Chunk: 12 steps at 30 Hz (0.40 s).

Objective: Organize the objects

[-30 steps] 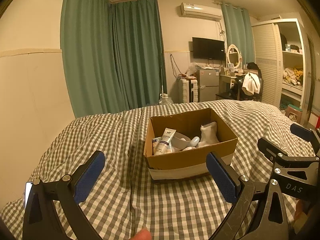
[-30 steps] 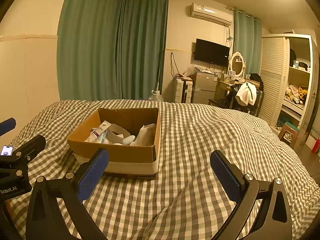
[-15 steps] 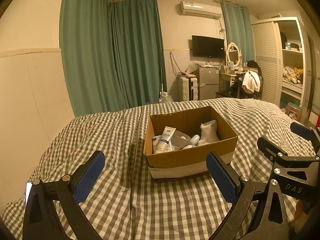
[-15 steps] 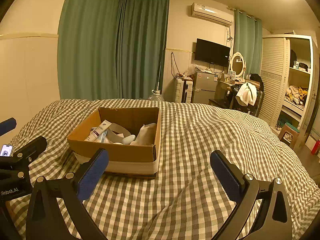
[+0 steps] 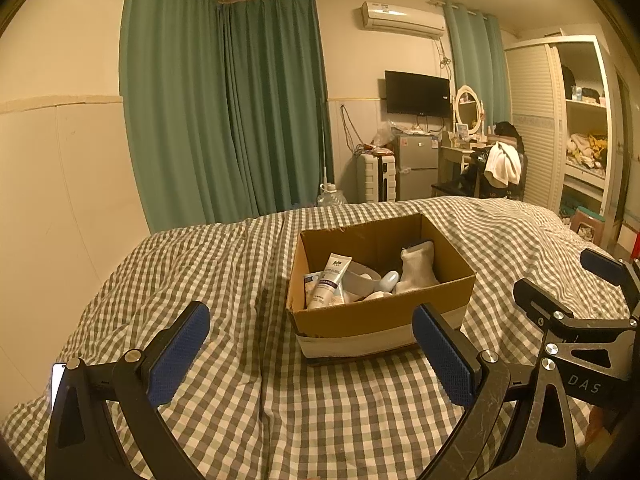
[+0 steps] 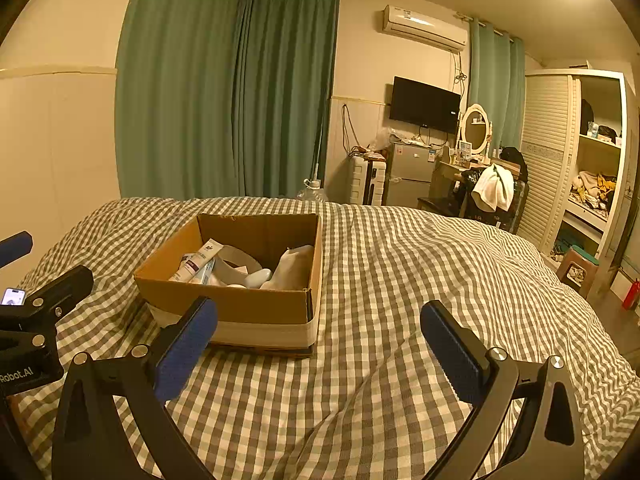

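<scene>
An open cardboard box [image 5: 380, 314] [image 6: 240, 304] sits on the checked bed cover. Inside it lie a white tube [image 5: 331, 280] [image 6: 197, 260], a pale sock [image 5: 416, 268] [image 6: 290, 268], a small light blue object [image 5: 387, 280] [image 6: 258, 278] and a white curved band [image 5: 360, 276]. My left gripper [image 5: 310, 338] stands open just short of the box's near side, nothing between its blue pads. My right gripper [image 6: 318, 334] is open too, in front of the box's right near corner. Each gripper shows at the edge of the other's view.
The checked bed cover [image 6: 420, 280] spreads wide to the right and front. Green curtains [image 5: 224, 112] hang behind the bed. A small fridge [image 5: 414, 166], a suitcase [image 5: 376, 178], a dressing table with a chair and an open wardrobe [image 6: 592, 168] stand at the back right. A phone screen [image 6: 13, 296] glows at far left.
Both views have shifted very slightly; the box looks marginally nearer. A fingertip at the bottom edge of the left wrist view one second ago is gone. Both grippers stay open.
</scene>
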Motion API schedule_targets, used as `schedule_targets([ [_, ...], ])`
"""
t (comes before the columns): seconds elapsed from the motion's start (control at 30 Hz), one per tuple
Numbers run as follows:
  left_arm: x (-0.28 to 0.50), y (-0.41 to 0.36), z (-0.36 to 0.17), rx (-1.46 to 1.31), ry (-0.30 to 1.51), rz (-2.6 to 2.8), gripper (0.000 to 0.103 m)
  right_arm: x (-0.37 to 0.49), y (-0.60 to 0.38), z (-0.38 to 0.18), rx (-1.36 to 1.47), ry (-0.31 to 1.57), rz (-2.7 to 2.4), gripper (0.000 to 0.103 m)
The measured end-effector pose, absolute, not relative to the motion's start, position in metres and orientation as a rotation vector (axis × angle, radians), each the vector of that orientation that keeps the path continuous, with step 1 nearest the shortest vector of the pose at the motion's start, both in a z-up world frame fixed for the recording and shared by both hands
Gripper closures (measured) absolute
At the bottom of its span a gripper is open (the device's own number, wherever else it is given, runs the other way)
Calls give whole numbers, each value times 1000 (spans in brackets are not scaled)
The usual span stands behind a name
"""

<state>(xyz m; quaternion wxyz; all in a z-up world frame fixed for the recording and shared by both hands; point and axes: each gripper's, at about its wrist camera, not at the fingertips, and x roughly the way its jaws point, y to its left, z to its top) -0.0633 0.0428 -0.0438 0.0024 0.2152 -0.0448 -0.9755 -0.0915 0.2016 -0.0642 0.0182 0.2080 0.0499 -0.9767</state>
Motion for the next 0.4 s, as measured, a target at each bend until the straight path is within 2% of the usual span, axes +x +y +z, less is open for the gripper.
schedule_targets([
  [0.4,-60,41,-42,633,-138,-3050,0,-92,201,-64,646,155,-3034,1],
])
